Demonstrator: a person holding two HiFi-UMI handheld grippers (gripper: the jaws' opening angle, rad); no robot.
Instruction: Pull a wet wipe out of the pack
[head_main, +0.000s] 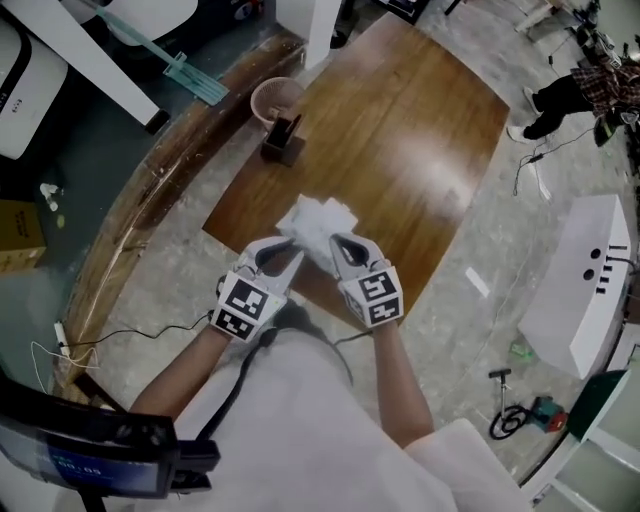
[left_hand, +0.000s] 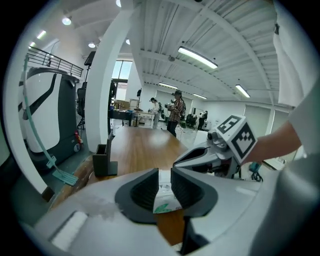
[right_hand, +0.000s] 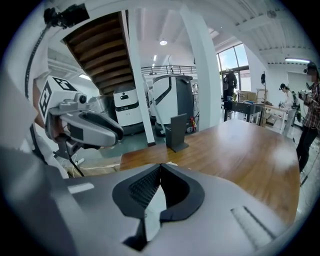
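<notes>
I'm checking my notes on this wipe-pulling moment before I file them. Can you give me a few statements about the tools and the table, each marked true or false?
1. The right tool has its jaws closed on a white wet wipe. True.
2. The left tool is shut tight with nothing near its jaws. False: its jaws stand apart, and the pack shows in the gap between them.
3. A dark holder stands on the wooden table. True.
4. Both tools work at the far end of the wooden table. False: they are at its near edge, close to the person.
</notes>
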